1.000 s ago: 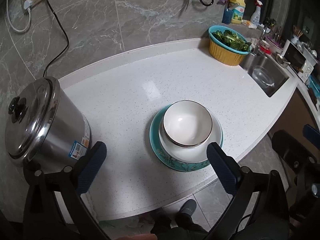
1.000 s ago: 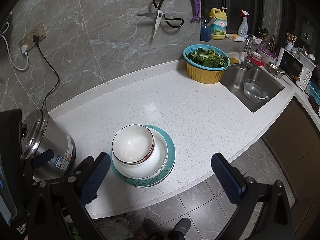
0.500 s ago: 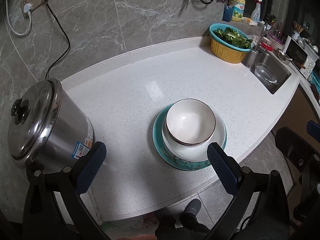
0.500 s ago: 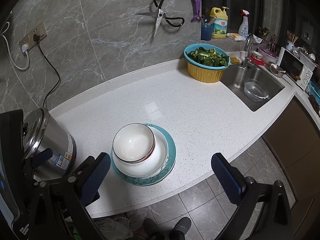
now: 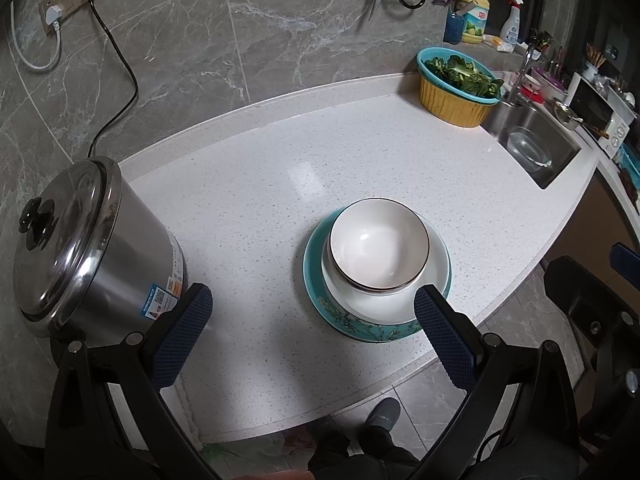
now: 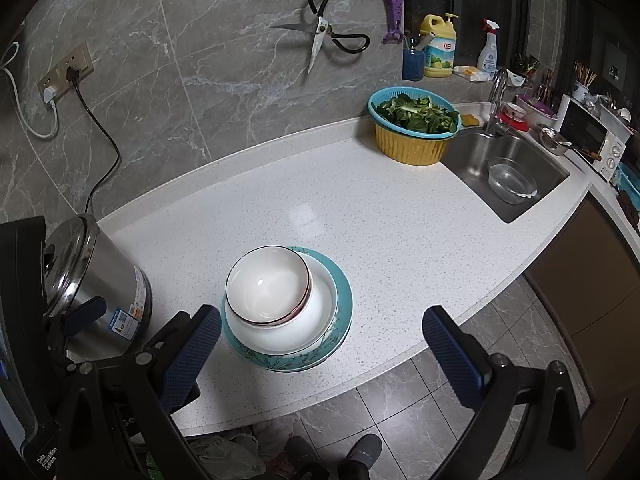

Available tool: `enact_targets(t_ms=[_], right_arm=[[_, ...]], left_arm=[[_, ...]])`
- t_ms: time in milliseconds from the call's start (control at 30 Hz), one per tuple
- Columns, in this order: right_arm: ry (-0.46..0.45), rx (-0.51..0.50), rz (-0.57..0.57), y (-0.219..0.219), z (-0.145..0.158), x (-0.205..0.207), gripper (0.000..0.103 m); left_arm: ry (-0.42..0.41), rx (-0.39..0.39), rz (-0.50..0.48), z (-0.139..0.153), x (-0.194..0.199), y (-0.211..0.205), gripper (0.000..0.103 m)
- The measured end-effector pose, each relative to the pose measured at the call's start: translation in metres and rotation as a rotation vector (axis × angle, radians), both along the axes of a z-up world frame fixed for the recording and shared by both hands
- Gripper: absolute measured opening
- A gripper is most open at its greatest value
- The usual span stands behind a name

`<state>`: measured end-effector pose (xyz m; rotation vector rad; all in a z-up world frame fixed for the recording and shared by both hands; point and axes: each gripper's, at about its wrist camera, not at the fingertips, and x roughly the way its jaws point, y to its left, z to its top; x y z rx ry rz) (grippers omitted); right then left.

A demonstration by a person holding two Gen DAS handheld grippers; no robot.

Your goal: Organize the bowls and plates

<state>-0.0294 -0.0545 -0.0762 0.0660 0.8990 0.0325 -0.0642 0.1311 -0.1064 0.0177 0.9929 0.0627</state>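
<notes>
— Three pieces sit nested near the front edge of the white speckled counter point(image 5: 360, 128): a teal floral-rimmed plate point(image 5: 360, 330) at the bottom, a wide white dish point(image 5: 436, 264) on it, and a white bowl with a dark rim point(image 5: 378, 242) on top. What has changed in the last second?

— Very little on the counter. The stack is as it was; only the views have shifted slightly, the left one drawing back a touch. Both tools stay clear of the crockery. I judge the stacking finished and the hands retreating.

— And the tongs?

— The left gripper point(image 5: 308, 326) has its blue pads wide apart and holds nothing; one pad overlaps the teal plate's rim in view, though whether it touches I cannot tell. The right gripper point(image 6: 320, 340) is likewise spread and empty, hovering over the counter's edge.

— Other containers?

— A lidded stainless steel pot point(image 5: 92, 248) stands left of the stack, its contents hidden. A yellow basin with a teal colander point(image 6: 412, 140) holds leafy greens beside the steel sink point(image 6: 476, 160), where a clear glass bowl point(image 6: 510, 180) rests, seemingly empty. The top bowl is empty too.
</notes>
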Motion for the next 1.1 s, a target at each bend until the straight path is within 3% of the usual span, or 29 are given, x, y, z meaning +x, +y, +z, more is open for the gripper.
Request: enact_targets(t_ms=[1100], right_arm=[[0.006, -0.002, 0.005, -0.0025, -0.0042, 0.0027, 0.103]], left_arm=[[-0.003, -0.011, -0.018, -0.0003, 0.0059, -0.0041, 0.103]])
